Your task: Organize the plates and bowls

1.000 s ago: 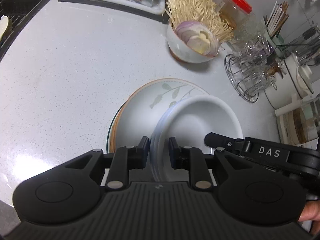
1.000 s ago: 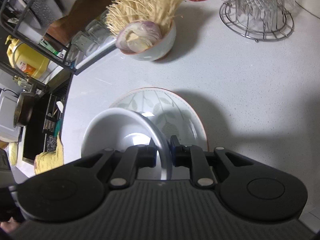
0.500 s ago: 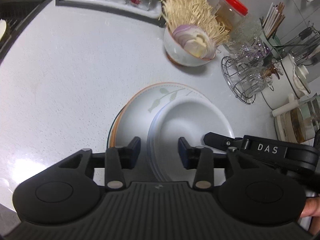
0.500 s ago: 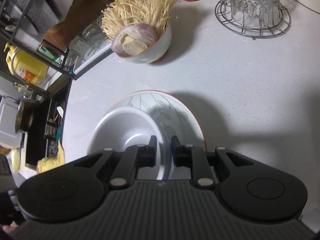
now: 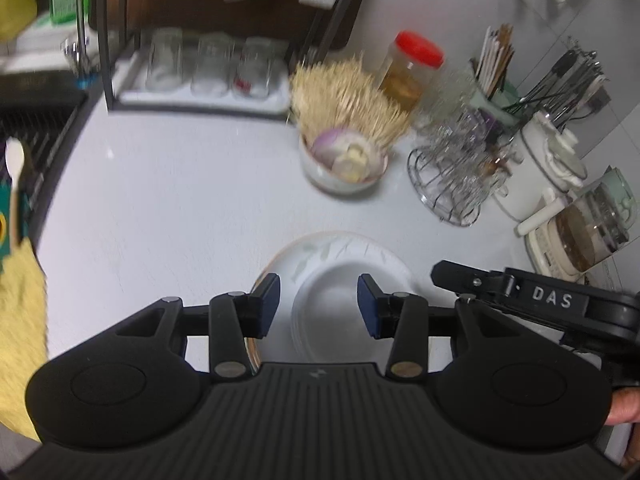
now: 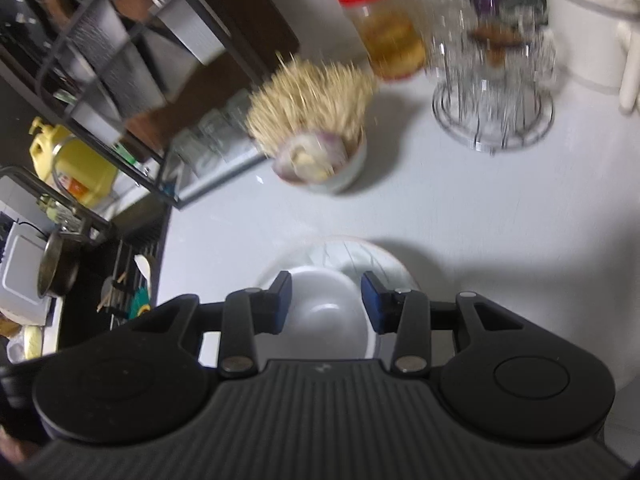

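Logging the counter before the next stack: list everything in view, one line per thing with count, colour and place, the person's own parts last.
Plain white ceramic bowl: one, white, sitting on the leaf-patterned plate.
Leaf-patterned round plate: one on top, white with green leaves; more may lie under it.
Small bowl of onion and enoki mushrooms: one, white, behind the plate.
Red-lidded clear jar: one, amber contents, behind that bowl.
Wire rack of drinking glasses: one, chrome, right of the bowl.
White lidded pot: one, far right.
Yellow cloth: one, left edge.
White counter: one.
Left gripper: black, fingers open above the bowl.
Right gripper: black, fingers just opened, nothing held.
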The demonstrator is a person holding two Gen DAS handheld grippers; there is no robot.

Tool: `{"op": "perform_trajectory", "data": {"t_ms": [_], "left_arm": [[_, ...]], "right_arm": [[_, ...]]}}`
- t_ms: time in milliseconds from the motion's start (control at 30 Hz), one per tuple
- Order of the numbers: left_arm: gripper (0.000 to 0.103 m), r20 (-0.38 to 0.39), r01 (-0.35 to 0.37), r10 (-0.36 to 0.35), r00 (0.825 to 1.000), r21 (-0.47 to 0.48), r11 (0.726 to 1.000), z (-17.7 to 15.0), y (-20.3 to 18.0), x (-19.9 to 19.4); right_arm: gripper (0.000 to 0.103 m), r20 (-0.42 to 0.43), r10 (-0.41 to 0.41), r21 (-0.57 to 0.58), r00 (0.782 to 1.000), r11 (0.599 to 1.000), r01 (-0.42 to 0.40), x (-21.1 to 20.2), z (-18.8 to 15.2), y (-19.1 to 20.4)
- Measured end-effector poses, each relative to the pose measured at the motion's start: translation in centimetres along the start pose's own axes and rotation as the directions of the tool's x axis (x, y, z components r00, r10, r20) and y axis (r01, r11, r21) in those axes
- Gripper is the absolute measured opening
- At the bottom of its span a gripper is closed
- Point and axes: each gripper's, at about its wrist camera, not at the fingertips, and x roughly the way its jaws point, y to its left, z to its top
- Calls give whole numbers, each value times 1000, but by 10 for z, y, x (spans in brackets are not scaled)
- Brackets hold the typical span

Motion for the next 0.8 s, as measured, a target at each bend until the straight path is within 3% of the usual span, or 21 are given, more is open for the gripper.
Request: {"op": "perform_trajectory", "data": {"t_ms": [267,400,567,800], "left_arm": [[48,137,-16,9,991,49,999,5,-39,-77],[48,217,-37,16,976,93,995,-6,-58,-108],[48,260,-36,9,966,98,995,-21,-77,-130],[49,309,-40,-3,951,134,990,-48,-109,-172]], "right_arm": [[42,148,63,-95,987,994,-50,-74,7,15],[42,219,106,-151,970,986,-73,-111,2,16],[42,308,127,-201,943,977,-66,-147,-9,12],[42,350,157,-258,924,964,-66,-188,-33,5]]}}
